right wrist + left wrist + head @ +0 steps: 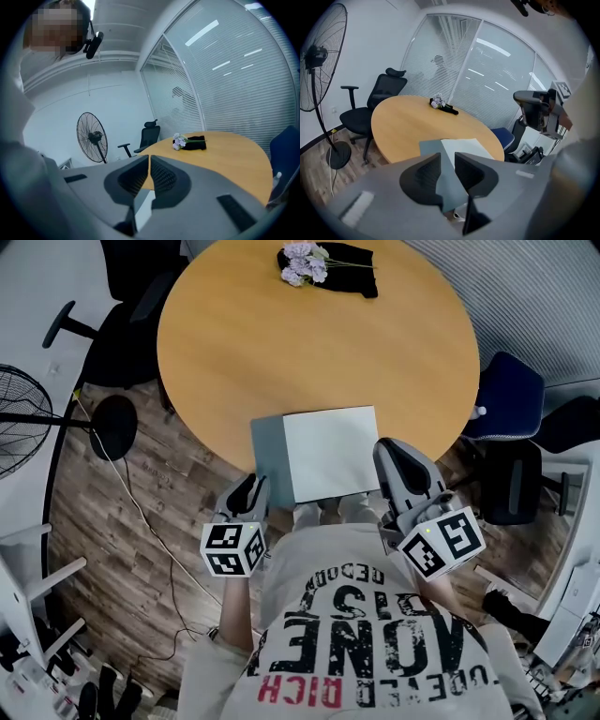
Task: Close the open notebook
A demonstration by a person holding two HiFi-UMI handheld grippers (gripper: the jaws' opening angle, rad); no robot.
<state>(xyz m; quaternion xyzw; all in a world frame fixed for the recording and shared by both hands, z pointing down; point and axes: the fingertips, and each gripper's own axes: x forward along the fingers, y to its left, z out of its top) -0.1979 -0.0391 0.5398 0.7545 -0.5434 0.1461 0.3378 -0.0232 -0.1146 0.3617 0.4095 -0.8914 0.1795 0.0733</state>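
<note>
The notebook point(319, 454) lies open at the near edge of the round wooden table point(281, 352), its grey cover point(267, 451) to the left and a white page point(333, 451) to the right. My left gripper point(247, 495) hovers just off the notebook's near left corner. In the left gripper view the left gripper point(447, 157) is open, a clear gap between its pads and nothing in it, with the notebook point(459, 145) beyond. My right gripper point(398, 465) sits beside the notebook's right edge. In the right gripper view the right gripper point(149, 159) has its pads together and holds nothing.
A bunch of pale flowers on a black cloth point(323, 263) lies at the table's far side. A black office chair point(131, 324) and a standing fan point(19, 418) are at the left, a blue chair point(506, 395) at the right.
</note>
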